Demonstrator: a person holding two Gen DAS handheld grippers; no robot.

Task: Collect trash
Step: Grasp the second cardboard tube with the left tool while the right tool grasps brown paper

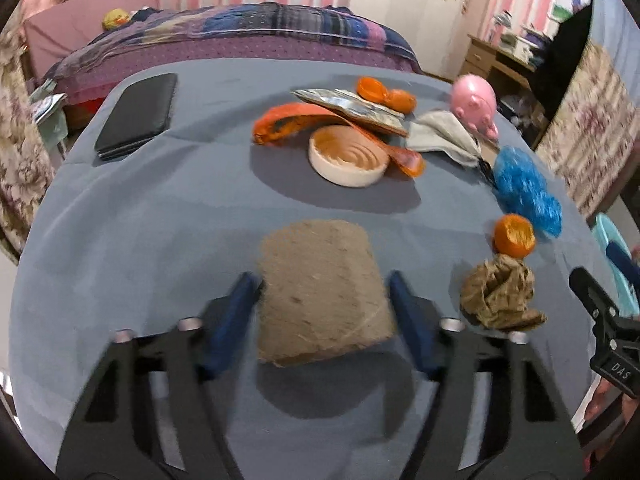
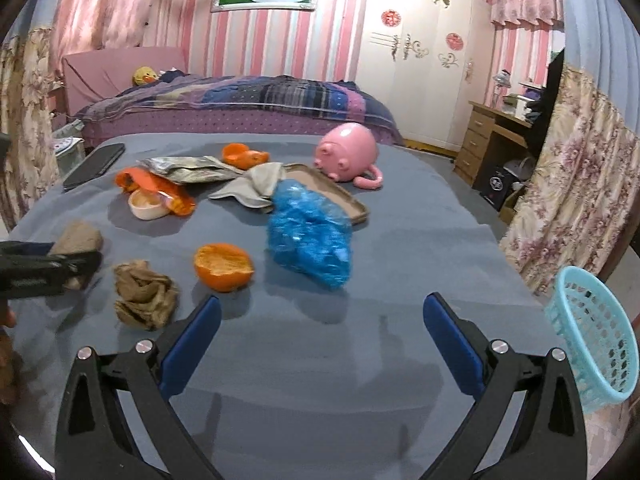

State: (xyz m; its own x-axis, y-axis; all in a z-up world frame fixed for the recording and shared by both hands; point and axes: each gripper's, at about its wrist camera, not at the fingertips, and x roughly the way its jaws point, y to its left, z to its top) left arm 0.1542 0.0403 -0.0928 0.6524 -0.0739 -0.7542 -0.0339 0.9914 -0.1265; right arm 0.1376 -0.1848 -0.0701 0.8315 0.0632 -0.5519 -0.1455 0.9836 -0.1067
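Since the brown fibrous pad (image 1: 324, 292) lay nearest on the blue cloth, the left gripper (image 1: 324, 300) had half-closed until its pads met the pad's sides, while the right gripper (image 2: 320, 344) hovered wide open and empty, the basket (image 2: 596, 336) waiting far right

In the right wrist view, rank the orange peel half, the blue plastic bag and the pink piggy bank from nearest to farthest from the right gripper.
From the right gripper:
1. Orange peel half, just ahead, left of centre.
2. Blue plastic bag, beyond it, near centre.
3. Pink piggy bank, far back, next to a tray.
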